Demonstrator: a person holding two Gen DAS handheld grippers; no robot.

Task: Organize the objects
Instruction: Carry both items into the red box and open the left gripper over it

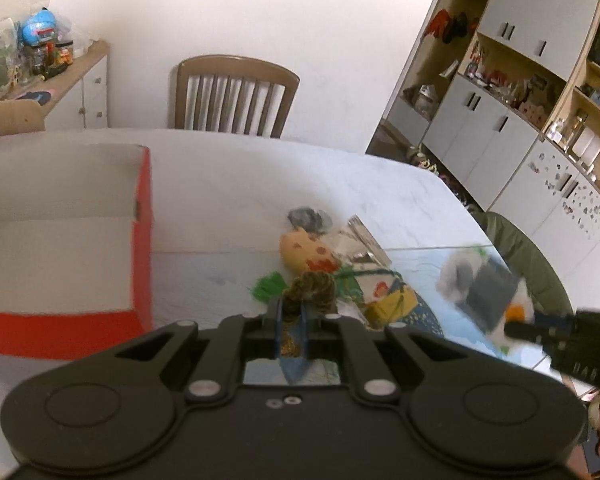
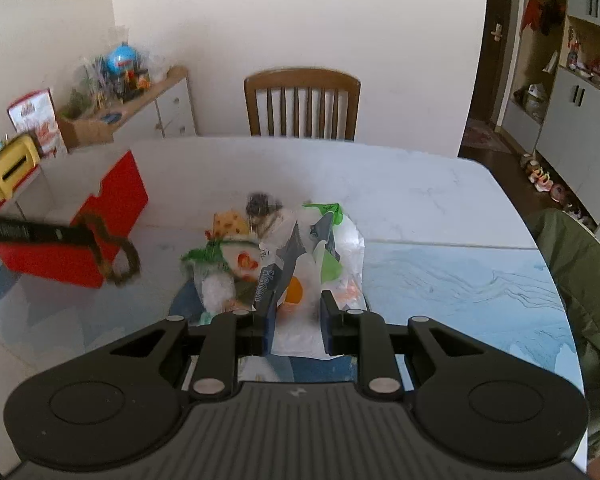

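Only my right view shows the left gripper (image 2: 96,246) clamped on a brown pipe-cleaner loop (image 2: 118,258) at nine o'clock before the red box (image 2: 116,196), while my right gripper (image 2: 296,320) pinches a plastic packet (image 2: 300,264) over the pile (image 2: 236,236).

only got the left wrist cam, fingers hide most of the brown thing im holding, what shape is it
Observer: In the right wrist view the brown thing is a fuzzy closed loop hanging from the left gripper, in front of the red box.
Operator: the white packet on my right is all blur, is it gripped
Observer: Yes, the right gripper has the white packet pinched between its fingers.
Operator: anything past the box i cant see
Observer: A yellow container with a slot stands beyond its left end.
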